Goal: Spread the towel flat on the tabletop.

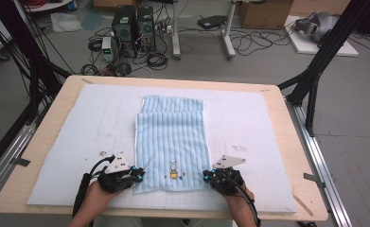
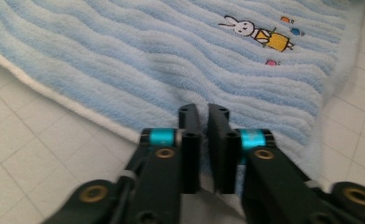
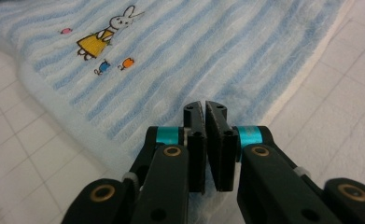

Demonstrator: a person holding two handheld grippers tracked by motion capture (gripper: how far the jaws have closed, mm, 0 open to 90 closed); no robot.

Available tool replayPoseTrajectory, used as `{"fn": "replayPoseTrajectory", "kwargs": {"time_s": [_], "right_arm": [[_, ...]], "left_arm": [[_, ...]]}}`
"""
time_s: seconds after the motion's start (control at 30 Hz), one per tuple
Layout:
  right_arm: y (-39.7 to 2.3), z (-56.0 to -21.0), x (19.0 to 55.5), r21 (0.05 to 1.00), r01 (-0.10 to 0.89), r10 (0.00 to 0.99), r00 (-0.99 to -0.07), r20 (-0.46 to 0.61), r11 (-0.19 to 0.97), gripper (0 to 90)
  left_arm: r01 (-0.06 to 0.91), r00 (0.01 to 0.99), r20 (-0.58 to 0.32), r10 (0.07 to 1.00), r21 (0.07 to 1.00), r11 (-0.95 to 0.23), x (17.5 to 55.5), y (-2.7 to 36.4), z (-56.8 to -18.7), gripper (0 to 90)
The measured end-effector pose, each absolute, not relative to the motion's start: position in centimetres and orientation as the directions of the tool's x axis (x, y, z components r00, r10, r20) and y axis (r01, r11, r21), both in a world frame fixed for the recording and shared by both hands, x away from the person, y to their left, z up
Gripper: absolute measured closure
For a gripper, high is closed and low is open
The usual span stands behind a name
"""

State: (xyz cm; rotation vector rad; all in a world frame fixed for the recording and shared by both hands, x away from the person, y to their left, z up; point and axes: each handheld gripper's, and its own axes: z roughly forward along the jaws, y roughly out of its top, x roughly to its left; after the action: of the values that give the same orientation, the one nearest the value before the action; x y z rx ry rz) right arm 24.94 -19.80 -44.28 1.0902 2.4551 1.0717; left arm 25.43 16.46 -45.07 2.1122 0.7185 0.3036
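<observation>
Towel (image 1: 171,142): left gripper (image 1: 138,174) and right gripper (image 1: 206,176) fingers clamped on its near corners.

A pale blue striped towel (image 1: 171,142) with an embroidered white rabbit in yellow (image 2: 257,34) lies on a white gridded mat (image 1: 249,127), flanked by black, cyan-banded grippers.

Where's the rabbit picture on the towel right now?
In the high view the rabbit picture sits near the near edge of the blue towel, about midway between the left tool and the right tool at the two near corners.
</observation>
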Motion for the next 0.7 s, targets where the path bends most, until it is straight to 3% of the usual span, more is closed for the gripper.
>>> {"fn": "replayPoseTrajectory", "kwargs": {"time_s": [0.7], "right_arm": [[-20.9,-43.9,20.1,0.659,0.518,0.557,-0.811,0.178,0.544,87.8]], "left_arm": [[0.402,0.871,-0.164,0.463,0.781,-0.479,21.0,18.4,-44.9,86.3]]}}
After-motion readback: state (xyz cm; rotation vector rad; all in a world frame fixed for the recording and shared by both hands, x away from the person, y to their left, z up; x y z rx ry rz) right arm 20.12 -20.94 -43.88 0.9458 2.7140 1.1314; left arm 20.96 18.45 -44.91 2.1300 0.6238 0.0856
